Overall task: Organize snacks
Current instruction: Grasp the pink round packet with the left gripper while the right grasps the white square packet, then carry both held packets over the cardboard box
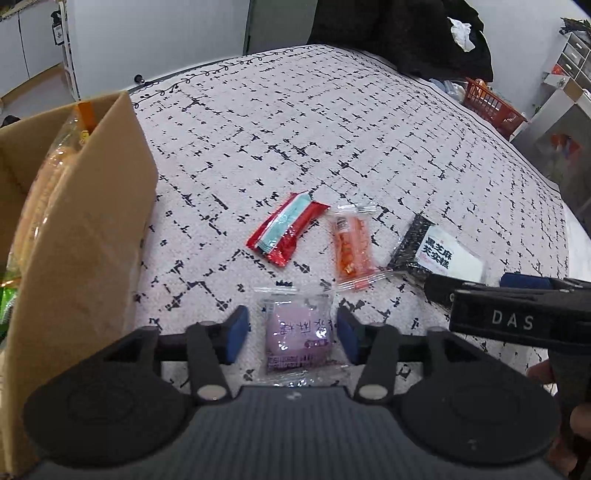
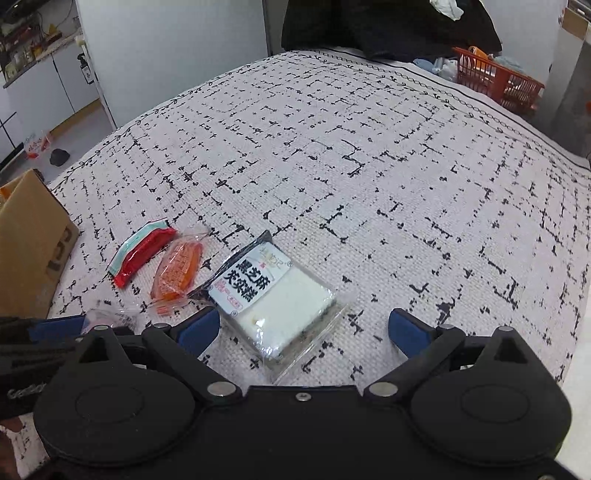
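Observation:
My left gripper (image 1: 291,334) points down at a purple snack packet (image 1: 297,332) lying on the patterned cloth. Its blue pads stand on either side of the packet with small gaps, so it is open. My right gripper (image 2: 304,328) is wide open over a white and black sesame cake packet (image 2: 280,306), whose near end lies between the pads unheld. A red packet (image 1: 286,230) and an orange packet (image 1: 351,245) lie side by side further out. The cardboard box (image 1: 85,206) stands at the left with bagged snacks inside.
The black-and-white patterned cloth (image 2: 369,166) covers the table, whose edge runs along the right. An orange plastic basket (image 2: 495,81) and dark clothing (image 1: 399,33) sit at the far end. The right gripper (image 1: 480,284) crosses the left wrist view's right side.

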Demonstrator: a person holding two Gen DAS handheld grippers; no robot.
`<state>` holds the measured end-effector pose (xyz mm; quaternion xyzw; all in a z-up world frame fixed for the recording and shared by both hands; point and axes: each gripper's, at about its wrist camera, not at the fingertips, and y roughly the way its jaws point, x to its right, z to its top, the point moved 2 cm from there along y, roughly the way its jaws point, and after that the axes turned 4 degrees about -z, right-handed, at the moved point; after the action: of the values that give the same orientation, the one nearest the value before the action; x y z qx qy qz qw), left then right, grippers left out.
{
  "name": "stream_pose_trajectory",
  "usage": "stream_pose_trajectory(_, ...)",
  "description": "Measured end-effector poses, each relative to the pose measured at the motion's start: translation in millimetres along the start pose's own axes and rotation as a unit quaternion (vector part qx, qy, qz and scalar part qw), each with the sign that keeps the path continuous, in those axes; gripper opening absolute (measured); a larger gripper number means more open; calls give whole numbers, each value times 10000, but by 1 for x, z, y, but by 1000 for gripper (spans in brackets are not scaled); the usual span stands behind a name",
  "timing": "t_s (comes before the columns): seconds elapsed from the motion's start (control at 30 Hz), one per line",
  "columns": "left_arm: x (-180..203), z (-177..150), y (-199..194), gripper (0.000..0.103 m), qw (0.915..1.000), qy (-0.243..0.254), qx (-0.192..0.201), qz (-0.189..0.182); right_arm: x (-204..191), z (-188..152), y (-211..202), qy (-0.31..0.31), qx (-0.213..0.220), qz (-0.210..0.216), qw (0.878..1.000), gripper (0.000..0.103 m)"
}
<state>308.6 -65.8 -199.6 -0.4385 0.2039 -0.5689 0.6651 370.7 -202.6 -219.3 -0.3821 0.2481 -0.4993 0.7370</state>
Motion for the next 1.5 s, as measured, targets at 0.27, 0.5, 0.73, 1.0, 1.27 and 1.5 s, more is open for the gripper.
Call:
stream_pose_trajectory(0.27,-1,-8,1,66,9998,117,43,145,-8,9,7,-412,350,-214,9983,96)
stream_pose_trajectory(0.5,-2,-7,2,46,9998,123,73,157,-17,9,8,-718,289,-130,9969,59)
stream_pose_trajectory(0.73,-6,-5,-3,34,10000,-40,60,-41,-17,9,-5,-552,110,-72,9984,48)
stream_pose_trajectory(1.0,-3,2,-33,33,9989,-63,256,-393,-22,19,-42,-287,254,-119,9992,48)
stream_pose_trajectory(1.27,-7,16,-71,33,9958,-149,588,-685,-38,22,-84,-58,421,-107,9990,48)
stream_pose_trajectory(1.5,-22,23,-95,33,9936,-227,776,-787,-64,22,-114,-148,591,-46,9981,47)
